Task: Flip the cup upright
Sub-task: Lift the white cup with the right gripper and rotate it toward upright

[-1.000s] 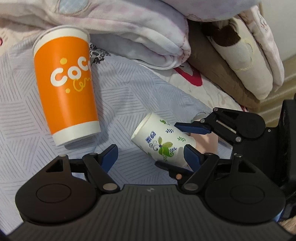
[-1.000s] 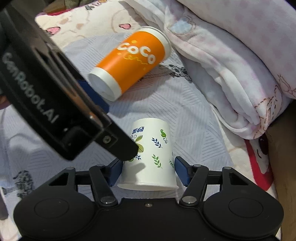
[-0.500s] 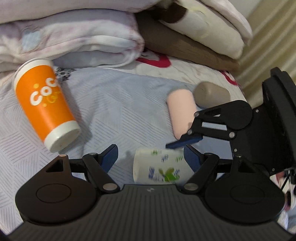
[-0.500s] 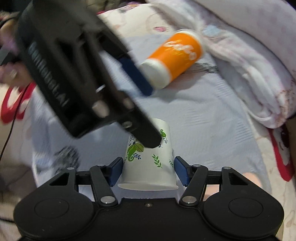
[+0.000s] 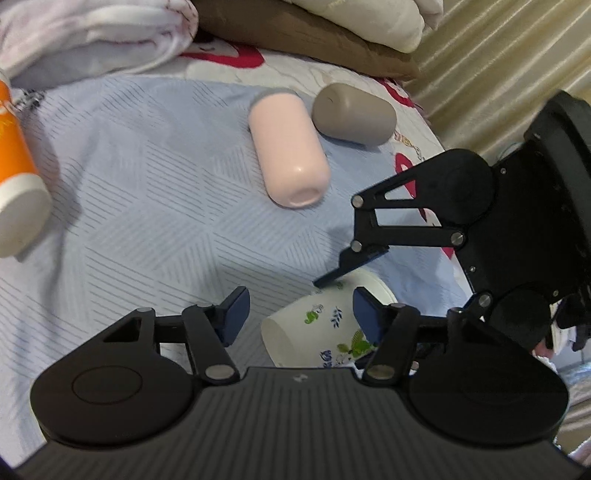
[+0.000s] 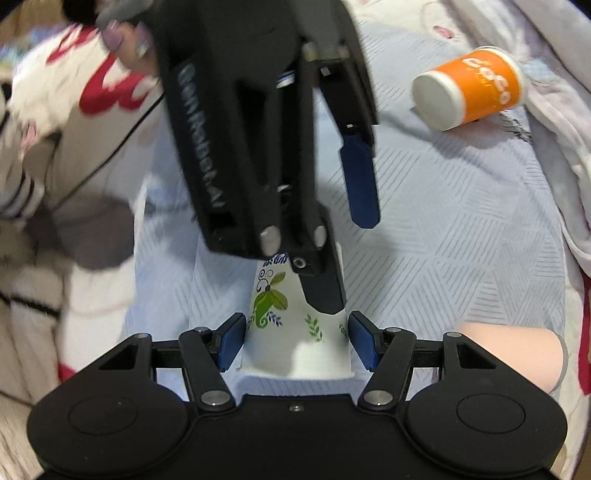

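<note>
A white paper cup with green and blue leaf prints is held between the blue pads of my right gripper, near its rim, base pointing away. In the left wrist view the cup is tilted on its side, base toward the left, with my left gripper open around it, right pad close to it. The right gripper's fingers pinch the cup's rim end. The left gripper's body fills the middle of the right wrist view and hides the cup's base.
An orange and white paper cup lies on its side on the pale blue bedsheet. A pink cup and a grey-brown cup lie on their sides beyond. Folded blankets and pillows line the back.
Both grippers have swung with the leaf-print cup, turning it. The left wrist view has moved right, so the orange cup has slid to the left edge and the pink and grey cups came into view.
</note>
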`<state>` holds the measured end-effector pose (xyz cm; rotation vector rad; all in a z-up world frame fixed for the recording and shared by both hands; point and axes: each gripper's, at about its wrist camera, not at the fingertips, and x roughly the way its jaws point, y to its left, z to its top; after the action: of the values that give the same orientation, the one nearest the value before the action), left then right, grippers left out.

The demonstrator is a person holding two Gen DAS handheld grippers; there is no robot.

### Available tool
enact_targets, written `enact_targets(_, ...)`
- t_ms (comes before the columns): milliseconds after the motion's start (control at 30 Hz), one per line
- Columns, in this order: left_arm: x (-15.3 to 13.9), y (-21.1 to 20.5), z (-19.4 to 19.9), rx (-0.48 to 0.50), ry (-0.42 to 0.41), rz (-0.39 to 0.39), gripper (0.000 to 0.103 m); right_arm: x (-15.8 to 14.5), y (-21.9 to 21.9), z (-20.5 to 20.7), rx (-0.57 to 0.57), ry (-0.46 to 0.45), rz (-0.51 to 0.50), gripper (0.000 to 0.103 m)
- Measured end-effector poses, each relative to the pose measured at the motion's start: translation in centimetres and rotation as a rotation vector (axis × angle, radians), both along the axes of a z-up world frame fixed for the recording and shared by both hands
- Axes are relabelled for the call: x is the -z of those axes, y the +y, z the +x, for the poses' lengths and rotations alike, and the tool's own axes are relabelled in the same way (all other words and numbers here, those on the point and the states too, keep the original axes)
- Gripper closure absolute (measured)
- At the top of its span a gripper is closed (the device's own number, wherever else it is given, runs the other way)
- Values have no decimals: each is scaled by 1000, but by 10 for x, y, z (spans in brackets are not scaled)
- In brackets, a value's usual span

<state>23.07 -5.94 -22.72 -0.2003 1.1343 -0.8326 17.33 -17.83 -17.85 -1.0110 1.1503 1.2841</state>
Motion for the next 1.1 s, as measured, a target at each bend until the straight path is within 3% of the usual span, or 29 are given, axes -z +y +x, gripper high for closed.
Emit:
enact_targets(133,7,0,-1,8,22,-12,50,2,2,-6,-49,-71,-21,33)
enact_targets(300,8,2,3,-14,28,-15,51,-4,-11,-14,-9,-159,-3,28)
enact_targets(467,7,7,7,-24,33,-21,51,-27,-31,-29,141,-316,69,22)
enact_targets(600,6,7,9,-28,29,-30,51,-49,-47,-44,328,-358,156,22)
enact_targets(700,3,6,10,-45,13,-20,51,-60,-57,-50,518,-242,253,22)
enact_targets(767,0,5,11,-53,-11,-11,51,-55,-60,-51,706,-102,291,22)
enact_targets(900,-2,5,15,-48,25,-53,51,-19,-73,-51,1053,168,377,22)
enact_targets(967,-2,0,13,-37,28,-44,51,-2,-83,-51,1189,243,455,22)
enact_targets(1100,2,-6,7,-12,64,-57,51,23,-105,-51,1378,423,620,22)
